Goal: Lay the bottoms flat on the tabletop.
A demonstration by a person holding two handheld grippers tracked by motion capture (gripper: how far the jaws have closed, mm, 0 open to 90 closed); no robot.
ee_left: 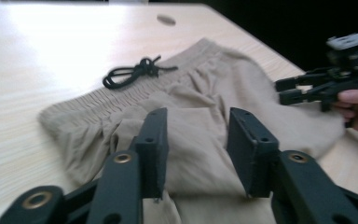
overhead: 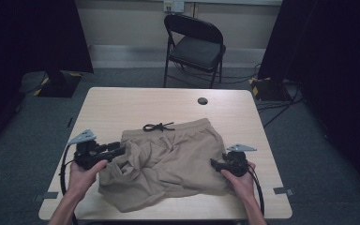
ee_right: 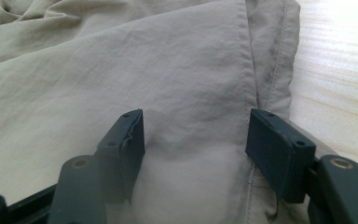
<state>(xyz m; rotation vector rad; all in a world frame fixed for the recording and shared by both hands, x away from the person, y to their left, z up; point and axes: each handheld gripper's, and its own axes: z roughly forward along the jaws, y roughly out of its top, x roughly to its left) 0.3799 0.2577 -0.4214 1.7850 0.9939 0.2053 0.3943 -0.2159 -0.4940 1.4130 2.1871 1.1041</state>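
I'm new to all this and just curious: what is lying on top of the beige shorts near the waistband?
A black drawstring, tied in a knot, lies at the waistband of the beige shorts, its loops trailing onto the table. The shorts cover whatever table surface is beneath them.

Plenty of open desk up top, crowded down front

The far half of the light wooden desk (overhead: 122, 105) is bare apart from a small dark round grommet (overhead: 202, 101), so anything can sweep across there. Nearer in, the rumpled beige cloth shorts (overhead: 168, 161) take up the middle, their black drawstring knot (overhead: 158, 126) at the far edge. Left gripper (overhead: 117, 150) and right gripper (overhead: 214, 163) flank them, leaving narrow bare strips along both side edges.
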